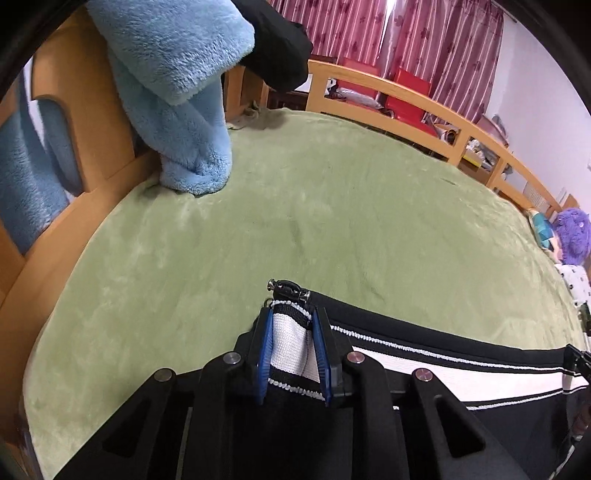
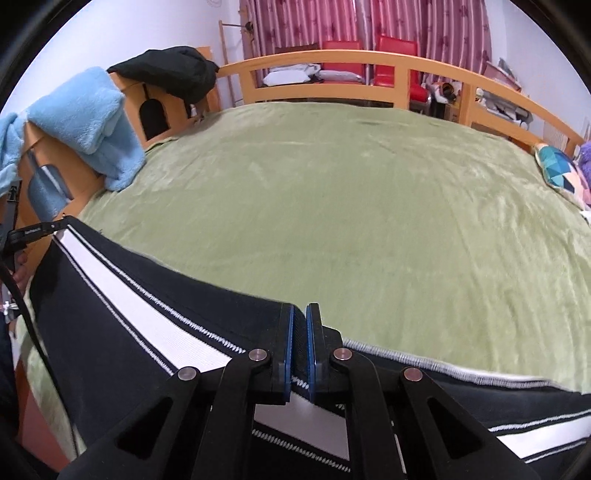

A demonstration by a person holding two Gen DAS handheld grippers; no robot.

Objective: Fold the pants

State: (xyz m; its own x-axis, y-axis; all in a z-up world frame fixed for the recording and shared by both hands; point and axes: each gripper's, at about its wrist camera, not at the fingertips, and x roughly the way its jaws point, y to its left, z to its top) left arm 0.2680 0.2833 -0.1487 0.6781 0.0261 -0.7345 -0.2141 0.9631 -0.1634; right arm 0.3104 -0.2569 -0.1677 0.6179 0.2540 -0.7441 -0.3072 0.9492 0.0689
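Green fuzzy blanket [image 2: 332, 192] covers basically the whole bed, with a wooden bed rail [image 2: 325, 61] running along the far side and pink striped curtains [image 2: 369, 26] behind that. So the pants [image 2: 122, 314] are black with a wide white stripe edged in black-and-white stitching, and they're stretched out between the two grippers along the near edge of the bed. Left gripper [image 1: 291, 314] is clamped on a bunched-up bit of the pants, you can see the white stripe squeezed between the blue pads [image 1: 264, 354], and a little metal-tipped toggle [image 1: 288, 286] pokes out just past its fingertips. Right gripper [image 2: 299, 314] is pinched tight on the fabric edge, pads nearly touching with only a thin layer of black cloth between them. From the right wrist view the stripe runs away to the left of the gripper, up toward the other gripper at the frame edge, and more of the pants trail off to its right. Ahead and left of both grippers there's a fluffy blue blanket [image 1: 173, 92] draped over the wooden frame, hanging down onto the green cover, with some black clothing [image 2: 166, 70] dumped on the frame beyond it. Far off to the right of the right gripper sits a colourful geometric pillow [image 2: 557, 166], plus a purple plush thing [image 1: 572, 236].
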